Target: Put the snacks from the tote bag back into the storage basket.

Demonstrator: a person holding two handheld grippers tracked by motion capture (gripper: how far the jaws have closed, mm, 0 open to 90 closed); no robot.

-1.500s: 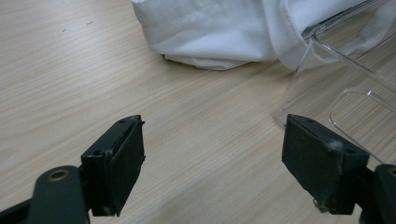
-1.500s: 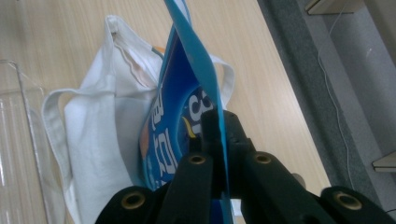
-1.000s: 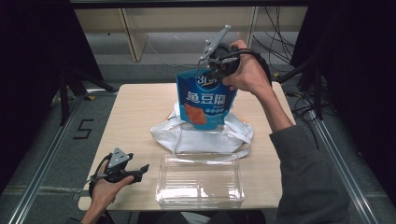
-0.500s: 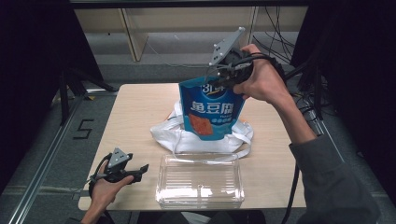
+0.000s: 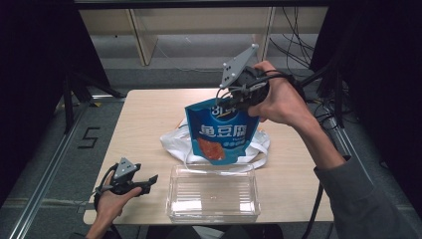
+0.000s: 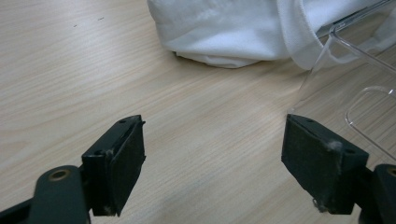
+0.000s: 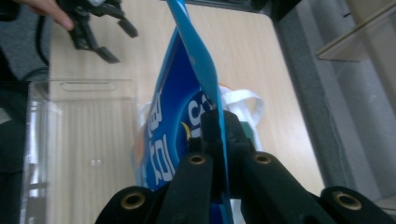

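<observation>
Blue snack pouch (image 5: 222, 130) hangs in air above white cloth bag (image 5: 174, 143), pinched at top edge by right gripper (image 5: 238, 102), jaws clamped on thin seal. Left gripper (image 5: 144, 183) idle on table (image 5: 144, 112), jaws spread, holding nothing. Risks: edge grip slips, pouch swings, catches rim of clear plastic tray (image 5: 214, 193), drops outside it.

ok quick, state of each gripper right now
left gripper: open, holding nothing
right gripper: shut on the blue snack pouch, held above the table
</observation>
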